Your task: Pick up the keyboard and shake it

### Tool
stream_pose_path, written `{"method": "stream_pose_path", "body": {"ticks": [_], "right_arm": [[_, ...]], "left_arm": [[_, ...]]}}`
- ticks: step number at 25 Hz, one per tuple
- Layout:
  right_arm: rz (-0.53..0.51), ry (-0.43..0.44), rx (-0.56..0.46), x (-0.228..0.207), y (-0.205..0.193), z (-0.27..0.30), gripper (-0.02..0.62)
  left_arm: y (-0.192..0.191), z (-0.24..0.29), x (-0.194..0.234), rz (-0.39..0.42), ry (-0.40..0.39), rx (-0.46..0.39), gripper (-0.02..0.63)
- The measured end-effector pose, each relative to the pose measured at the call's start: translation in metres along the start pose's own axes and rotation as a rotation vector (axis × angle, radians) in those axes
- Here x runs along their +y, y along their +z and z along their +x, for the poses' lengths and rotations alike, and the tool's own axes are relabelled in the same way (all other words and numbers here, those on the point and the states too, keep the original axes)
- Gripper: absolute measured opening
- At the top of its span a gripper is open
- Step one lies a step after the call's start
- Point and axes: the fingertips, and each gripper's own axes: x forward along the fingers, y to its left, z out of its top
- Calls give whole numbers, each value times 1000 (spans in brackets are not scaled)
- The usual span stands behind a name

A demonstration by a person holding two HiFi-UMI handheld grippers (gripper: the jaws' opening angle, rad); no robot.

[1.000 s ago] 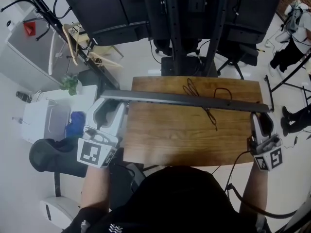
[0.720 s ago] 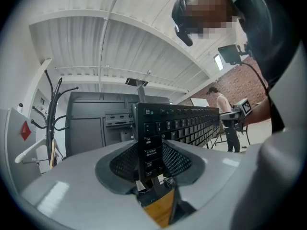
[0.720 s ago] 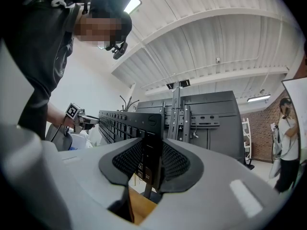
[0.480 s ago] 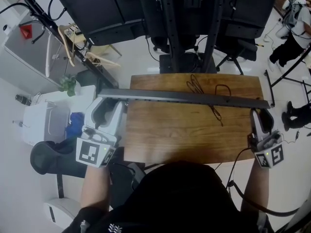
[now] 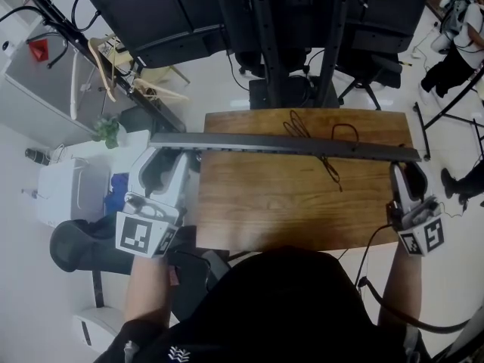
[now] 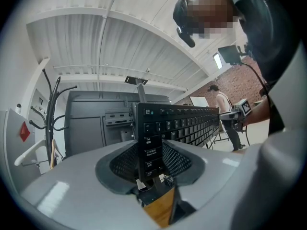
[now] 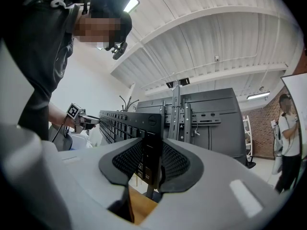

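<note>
between the two pairs of jaws, the keyboard (image 5: 287, 147) hangs on edge above the wooden table (image 5: 287, 210), its long axis running from the left gripper (image 5: 168, 163) to the right gripper (image 5: 404, 174); each clamps one end, jaws part-closed on it.

Bright, even overhead light fills every view; a ceiling lamp (image 7: 130, 4) glows near twelve o'clock in the right gripper view. Both gripper views bulge and darken at their rims.
</note>
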Motion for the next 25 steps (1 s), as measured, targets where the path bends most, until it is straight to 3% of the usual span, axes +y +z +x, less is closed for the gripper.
{"method": "stream_pose_path", "body": {"ticks": [9,25], "right_arm": [[4,-4,9,-1,0,-1,124],[22,-10,5,0,-16,5,124]], "left_arm": [[4,1,-3,-14,-26,-42,152],[-2,4,-1,-25,-30,-9,152]]}}
